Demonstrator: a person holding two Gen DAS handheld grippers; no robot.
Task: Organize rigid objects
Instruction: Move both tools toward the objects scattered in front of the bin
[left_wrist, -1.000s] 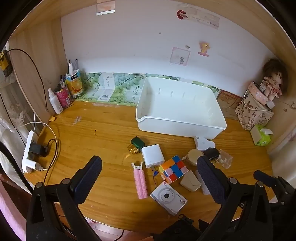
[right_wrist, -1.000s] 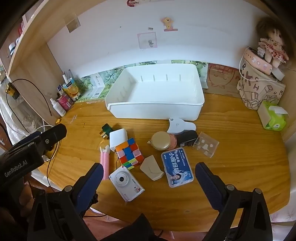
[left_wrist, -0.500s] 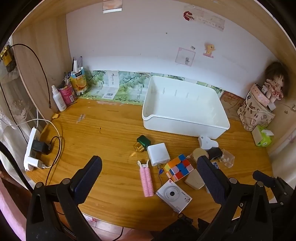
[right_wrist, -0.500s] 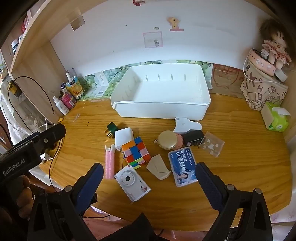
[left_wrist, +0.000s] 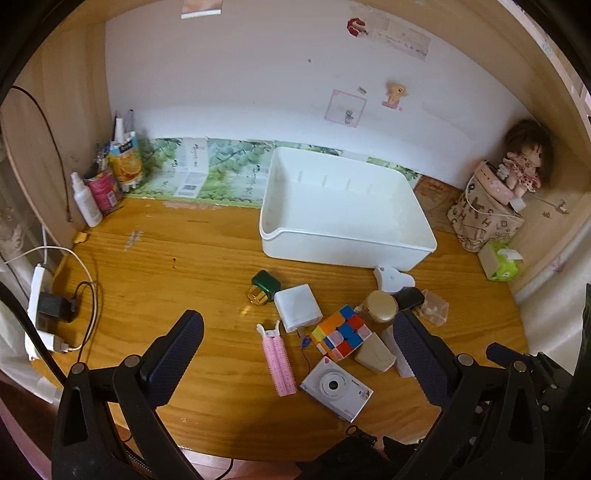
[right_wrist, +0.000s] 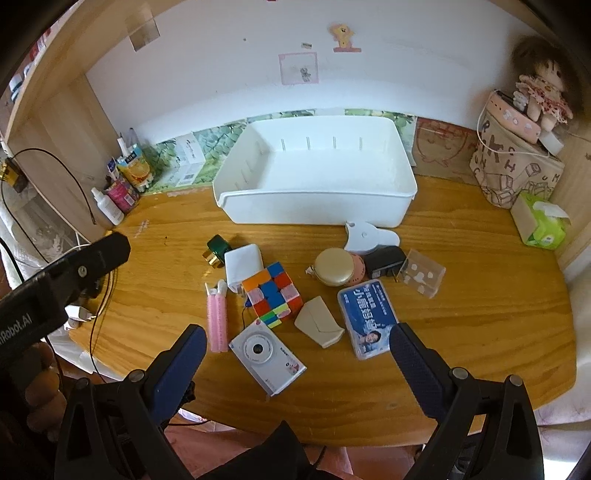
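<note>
Right wrist view: the right gripper (right_wrist: 293, 363) hangs above the near edge of the desk (right_wrist: 480, 317), jaws spread wide, holding nothing.
Left gripper: the left gripper (left_wrist: 297, 356) is likewise wide open and empty, above the same clutter.
Goods: camera (right_wrist: 266, 360), puzzle cube (right_wrist: 272, 294), pink roller (right_wrist: 217, 320), blue card box (right_wrist: 367, 317), beige pouch (right_wrist: 319, 328), white charger (right_wrist: 243, 266), gold compact (right_wrist: 334, 266) and a clear box (right_wrist: 423, 277) lie close together on the wood.
Bin: the white bin (right_wrist: 314, 199) behind them looks empty.
Step in hand: likely choosing a first item; nothing is gripped yet.
Doing it well: take an outer piece such as the camera, closing across its short sides.
Risk: neighbours touch, so a slanted descent could shove them.
</note>
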